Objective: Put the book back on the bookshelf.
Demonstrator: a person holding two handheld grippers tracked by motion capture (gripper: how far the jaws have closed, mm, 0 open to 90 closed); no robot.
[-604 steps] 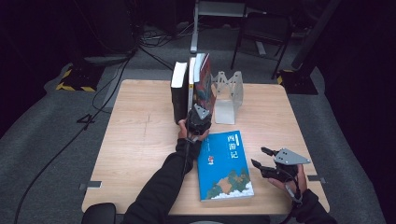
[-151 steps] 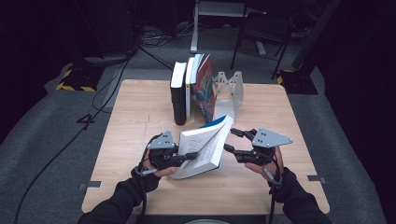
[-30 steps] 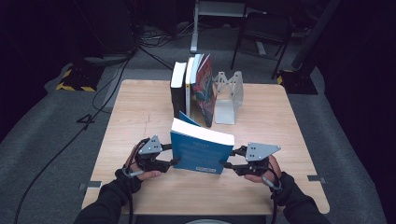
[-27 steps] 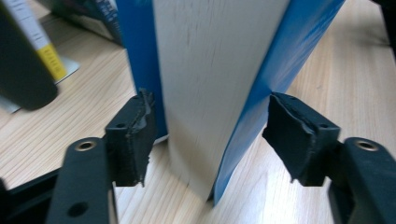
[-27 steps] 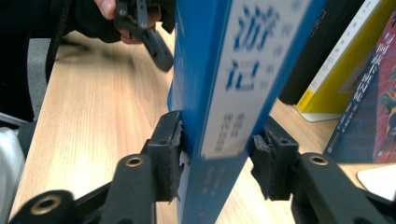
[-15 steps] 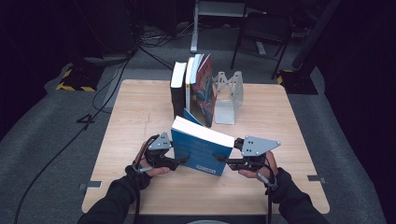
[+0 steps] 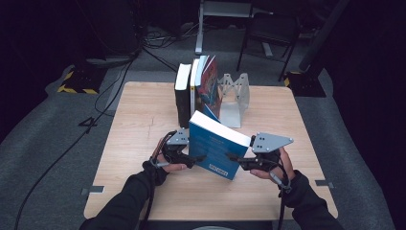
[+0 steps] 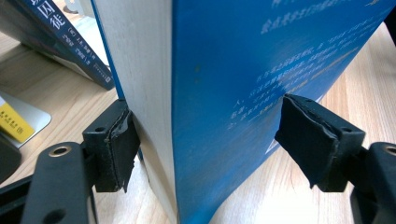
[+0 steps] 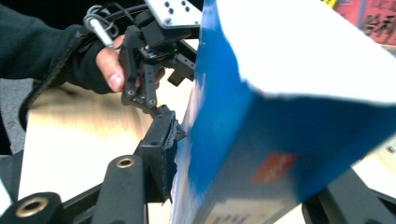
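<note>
A person seated at a light wooden table (image 7: 143, 120) holds a thick blue paperback book (image 7: 215, 148) standing on edge near the table's front middle, lifted between two black hand-held grippers. Seen from the high view, the book stands tilted, its white page block facing up and its blue cover toward the person. The left gripper (image 7: 194, 158) reaches in from the book's left side. In the left gripper view its jaws straddle the book: the left pad (image 8: 119, 144) lies against the far cover beside the cream page edge, while the right pad (image 8: 313, 140) stands clear of the printed blue cover, so the jaws are spread and not pressing; they have just been opening with the book between them. The right gripper (image 7: 237, 160), topped by a grey three-cornered plate (image 7: 270, 142), meets the book's right side. In the right gripper view one pad (image 9: 163, 149) lies against the blue cover, and the other jaw is hidden under the book, so I cannot tell whether it pinches; these jaws too have just been opening around the book. Behind the book, toward the table's far edge, a row of upright books (image 7: 196, 88) leans against a white metal bookend (image 7: 237, 100).
</note>
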